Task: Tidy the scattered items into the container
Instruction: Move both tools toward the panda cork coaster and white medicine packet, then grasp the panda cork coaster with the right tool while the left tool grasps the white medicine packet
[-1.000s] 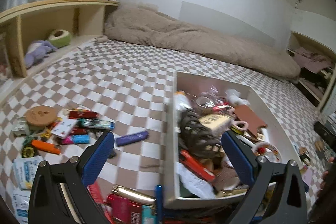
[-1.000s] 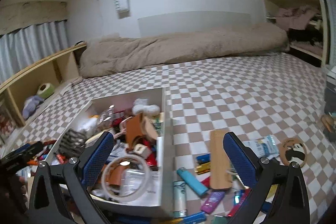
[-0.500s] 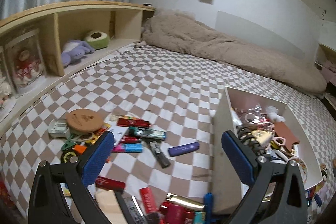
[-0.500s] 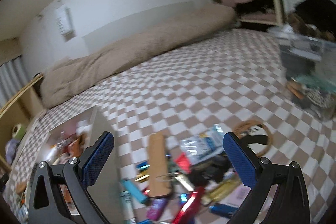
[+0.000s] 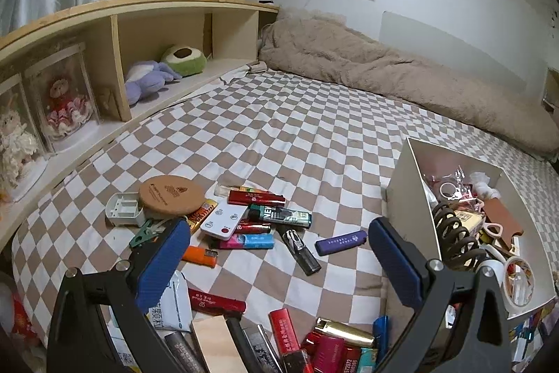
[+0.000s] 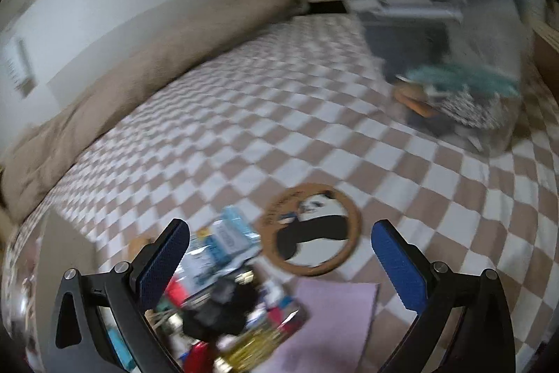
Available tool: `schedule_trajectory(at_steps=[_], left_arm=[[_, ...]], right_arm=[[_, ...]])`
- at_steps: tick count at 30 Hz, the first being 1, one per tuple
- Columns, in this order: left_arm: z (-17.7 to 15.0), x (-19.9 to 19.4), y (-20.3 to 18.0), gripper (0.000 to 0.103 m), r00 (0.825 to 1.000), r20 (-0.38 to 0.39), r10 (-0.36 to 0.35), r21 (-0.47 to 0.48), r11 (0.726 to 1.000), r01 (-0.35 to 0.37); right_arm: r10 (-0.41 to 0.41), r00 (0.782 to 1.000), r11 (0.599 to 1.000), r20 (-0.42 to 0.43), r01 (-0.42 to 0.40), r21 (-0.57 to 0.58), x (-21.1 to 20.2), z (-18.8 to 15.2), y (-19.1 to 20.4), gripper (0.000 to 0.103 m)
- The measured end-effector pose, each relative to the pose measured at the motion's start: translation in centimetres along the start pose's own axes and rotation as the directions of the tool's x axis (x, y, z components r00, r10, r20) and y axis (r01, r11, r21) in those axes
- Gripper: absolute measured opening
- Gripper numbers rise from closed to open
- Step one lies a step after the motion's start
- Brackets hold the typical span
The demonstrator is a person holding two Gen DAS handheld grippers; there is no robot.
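My left gripper (image 5: pixel 279 264) is open and empty above small items scattered on the checkered bed: a purple lighter (image 5: pixel 341 237), an orange lighter (image 5: pixel 200 255), a round cork coaster (image 5: pixel 172 195), a white remote (image 5: pixel 223 220). The white container (image 5: pixel 408 194), full of odds and ends, stands to its right. My right gripper (image 6: pixel 281 264) is open and empty over a blurred pile: a panda coaster (image 6: pixel 312 229), a blue-white packet (image 6: pixel 225 238), a pink card (image 6: pixel 325 320).
A wooden shelf (image 5: pixel 115 23) with plush toys runs along the left. A beige blanket (image 5: pixel 384 72) lies at the far end of the bed. A clear bin (image 6: pixel 447 51) of clutter stands far right in the right wrist view.
Both grippers swung outward: the left one leftward off the container toward the scattered lighters, the right one rightward off the container to the panda coaster pile. Both stayed open.
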State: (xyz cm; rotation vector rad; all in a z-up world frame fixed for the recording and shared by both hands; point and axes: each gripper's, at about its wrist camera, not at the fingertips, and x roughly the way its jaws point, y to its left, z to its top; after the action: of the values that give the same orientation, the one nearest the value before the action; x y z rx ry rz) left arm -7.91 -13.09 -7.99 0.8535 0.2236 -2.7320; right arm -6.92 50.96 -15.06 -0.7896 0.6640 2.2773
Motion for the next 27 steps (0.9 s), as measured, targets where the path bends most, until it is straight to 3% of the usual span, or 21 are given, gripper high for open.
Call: schedule_trajectory(at_steps=[7,13,17,23,27], left_arm=[[-0.1,0.2,0.3,0.103,1.000,-0.013,-0.004,-0.016,1.000,0.004],[-0.2,0.9,1.3,0.103,0.999,-0.043,0.023,-0.054,0.998,-0.025],[-0.3,1.7,2.5,0.103,0.993,-0.085,0.082,-0.085,0.992,-0.089],[-1.0,2.6,4.6,0.103,0.975,-0.138,0.172,-0.098,0.978,-0.187],[-1.9,3.3,6.1,0.103,0.951,-0.168,0.258,-0.081,0.958,-0.275]], right_arm=[[-0.187,0.981,0.978,-0.048,0.182,-0.106,3.6,-0.1,0.9,0.103],[-0.212,0.967,0.974,-0.144,0.196,-0.115,6.5,-0.4,0.5,0.103],[-0.209,0.961,0.975,-0.179,0.190,-0.119,7.8,-0.3,0.3,0.103],[-0.161,0.968,0.981,-0.192,0.136,-0.137,7.8,-0.5,1.6,0.103],[-0.212,0.958,0.963,-0.193,0.172,-0.206,8.5,-0.9,2.8,0.103]])
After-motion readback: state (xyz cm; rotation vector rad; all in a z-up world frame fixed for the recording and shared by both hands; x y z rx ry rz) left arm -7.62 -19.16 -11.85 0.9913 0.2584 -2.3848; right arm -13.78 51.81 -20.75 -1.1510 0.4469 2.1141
